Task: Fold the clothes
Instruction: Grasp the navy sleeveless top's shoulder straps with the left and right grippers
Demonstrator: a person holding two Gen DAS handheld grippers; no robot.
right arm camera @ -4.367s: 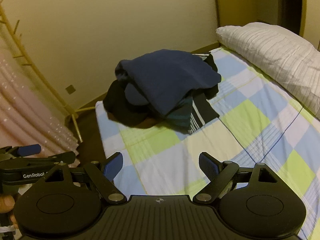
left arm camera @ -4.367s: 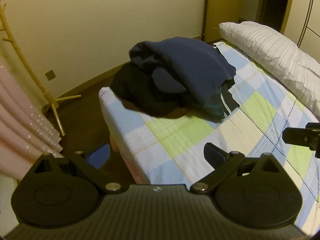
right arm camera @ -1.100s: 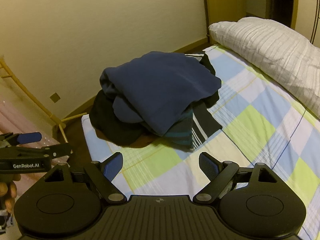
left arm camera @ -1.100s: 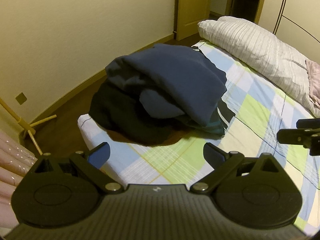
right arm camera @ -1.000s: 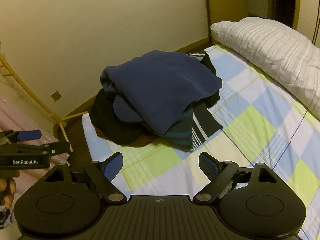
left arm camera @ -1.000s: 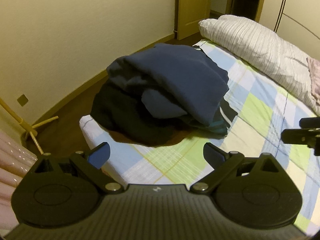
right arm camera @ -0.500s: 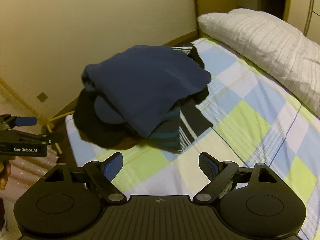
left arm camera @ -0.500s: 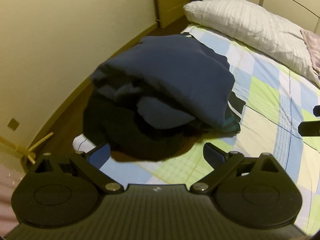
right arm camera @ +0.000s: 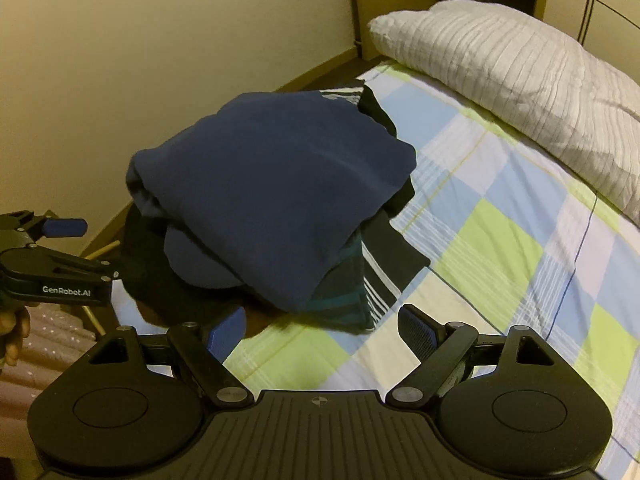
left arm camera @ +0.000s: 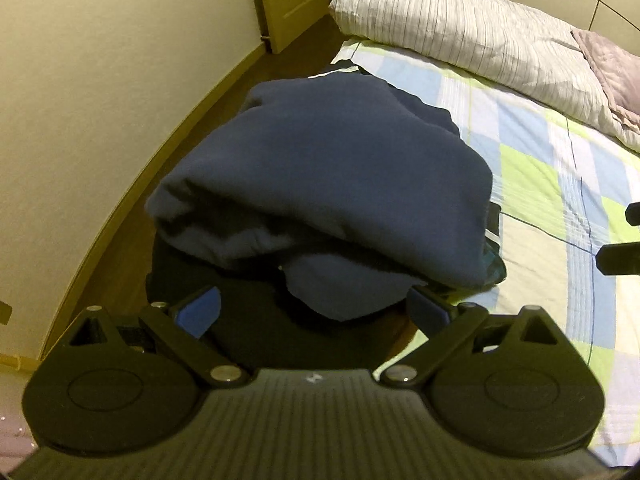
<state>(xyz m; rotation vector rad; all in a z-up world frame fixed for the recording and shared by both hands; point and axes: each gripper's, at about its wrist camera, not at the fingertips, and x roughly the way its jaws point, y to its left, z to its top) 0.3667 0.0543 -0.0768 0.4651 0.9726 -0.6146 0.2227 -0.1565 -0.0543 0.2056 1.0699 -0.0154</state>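
Both grippers, left gripper (left arm camera: 314, 310) and right gripper (right arm camera: 322, 328), jaws apart and empty, face a heaped clothes pile (right arm camera: 272, 200) at the bed's (right arm camera: 500, 248) corner, ready to pick a garment.

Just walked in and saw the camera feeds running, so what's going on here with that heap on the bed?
A person holds a two-finger gripper in each hand, aimed at a pile of clothes on the checkered bedsheet. A navy garment lies on top, over a black garment and a striped piece. The left gripper is open, close to the navy fabric's lower edge. The right gripper is open too, over the sheet. Nothing is gripped or folded yet.
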